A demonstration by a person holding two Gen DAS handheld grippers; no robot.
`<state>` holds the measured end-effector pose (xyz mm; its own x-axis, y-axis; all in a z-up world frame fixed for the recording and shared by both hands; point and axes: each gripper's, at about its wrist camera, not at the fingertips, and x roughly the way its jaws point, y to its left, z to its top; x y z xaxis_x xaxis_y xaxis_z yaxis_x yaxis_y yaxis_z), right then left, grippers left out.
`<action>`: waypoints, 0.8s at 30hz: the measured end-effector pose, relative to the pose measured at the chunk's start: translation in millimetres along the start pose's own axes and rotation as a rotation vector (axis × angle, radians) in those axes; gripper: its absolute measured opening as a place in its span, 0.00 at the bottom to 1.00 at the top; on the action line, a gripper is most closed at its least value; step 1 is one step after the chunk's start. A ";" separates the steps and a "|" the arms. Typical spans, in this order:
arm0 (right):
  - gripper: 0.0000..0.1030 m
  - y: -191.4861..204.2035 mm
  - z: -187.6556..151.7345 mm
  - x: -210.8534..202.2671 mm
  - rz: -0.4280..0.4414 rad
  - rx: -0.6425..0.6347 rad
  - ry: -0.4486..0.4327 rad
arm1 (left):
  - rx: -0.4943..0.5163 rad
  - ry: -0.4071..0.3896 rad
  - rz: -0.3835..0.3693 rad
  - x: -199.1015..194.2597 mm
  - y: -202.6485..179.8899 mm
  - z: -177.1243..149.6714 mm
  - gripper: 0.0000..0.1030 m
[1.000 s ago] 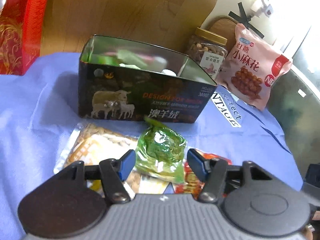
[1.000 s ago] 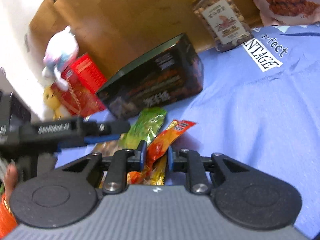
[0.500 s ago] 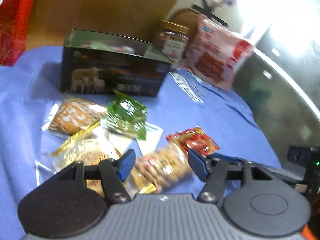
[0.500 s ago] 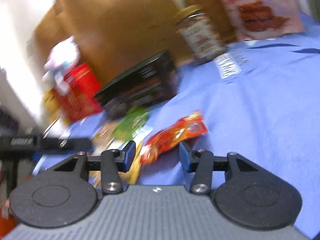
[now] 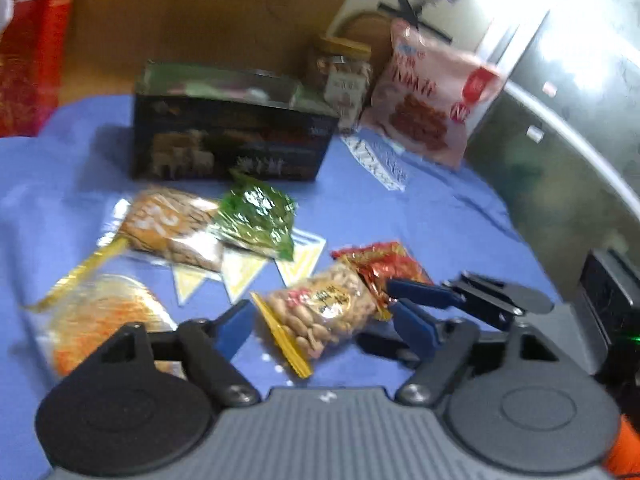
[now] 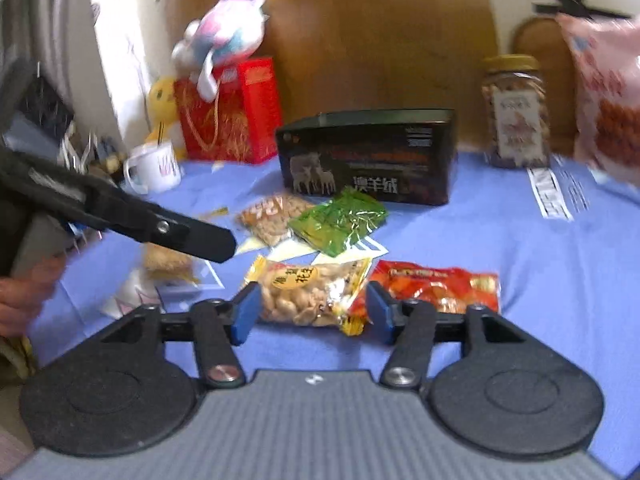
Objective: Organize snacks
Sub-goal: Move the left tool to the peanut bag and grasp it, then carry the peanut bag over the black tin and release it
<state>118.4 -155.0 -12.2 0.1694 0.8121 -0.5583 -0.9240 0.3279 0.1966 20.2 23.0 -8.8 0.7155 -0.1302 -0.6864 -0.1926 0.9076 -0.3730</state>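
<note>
Left claw (image 5: pixel 320 322) gapes wide over the blue-covered bench (image 5: pixel 420 216), the peanut packet (image 5: pixel 320 316) lying between its fingers (frame blurred). From the right wrist, the right claw (image 6: pixel 312 312) is equally wide, straddling that same peanut packet (image 6: pixel 308 292), red packet (image 6: pixel 436 286) just beside.

Left gripper (image 5: pixel 322 326) low over blue cloth (image 5: pixel 420 216), jaws spread wide, nothing between pads but peanut bag (image 5: pixel 320 316) lying on cloth. Red snack packet (image 5: pixel 384 266) touching peanut bag at 1 o'clock. Right gripper (image 5: pixel 408 306) reaching in from 3 o'clock, blue fingers parted beside red packet. Green packet (image 5: pixel 256 220) at 11 o'clock, overlapping tan biscuit pack (image 5: pixel 172 228). Dark open tin (image 5: pixel 228 148) at 12 o'clock. Nut jar (image 5: pixel 344 80) and pink bag (image 5: pixel 428 100) behind it, toward 1 o'clock. Blurred throughout.
</note>
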 end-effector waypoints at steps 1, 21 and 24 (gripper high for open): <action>0.64 1.8 -0.1 8.0 0.003 -0.037 0.026 | 0.000 0.027 0.017 8.8 -1.2 -0.2 0.78; 0.48 -1.9 95.2 49.4 -0.082 -0.111 -0.202 | 0.035 -0.205 0.033 -9.0 17.0 105.8 0.60; 0.69 -19.1 129.7 81.3 -0.132 -0.091 -0.196 | 0.037 -0.234 0.082 6.7 31.0 145.7 0.74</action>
<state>194.3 -32.6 43.2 0.3454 0.8464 -0.4055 -0.9151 0.3995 0.0544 116.9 108.5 66.0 0.8352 0.0367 -0.5487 -0.2350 0.9259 -0.2957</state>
